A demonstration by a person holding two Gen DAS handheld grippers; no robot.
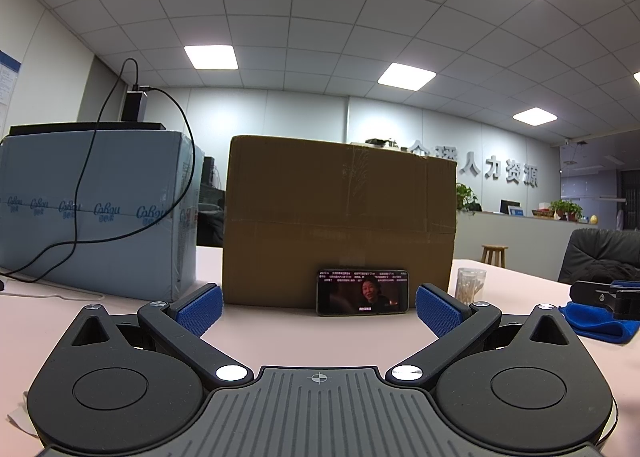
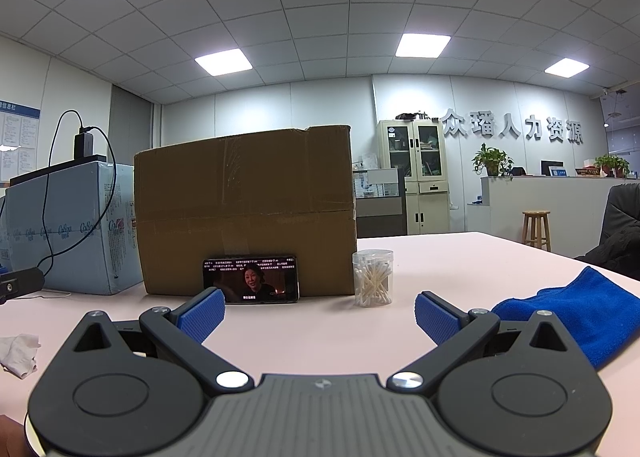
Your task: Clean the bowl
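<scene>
Left gripper (image 1: 319, 307) and right gripper (image 2: 319, 313) both gaped wide, holding nothing, low over the table (image 2: 440, 257). Blue cloth (image 2: 576, 313) lay just beside the right gripper.

My left claw (image 1: 319, 307) and right claw (image 2: 319, 311) look alike: black linkage arms, silver screws, round black discs, a ribbed grey centre plate, and blue textured pads (image 1: 200, 309) on each finger.
</scene>
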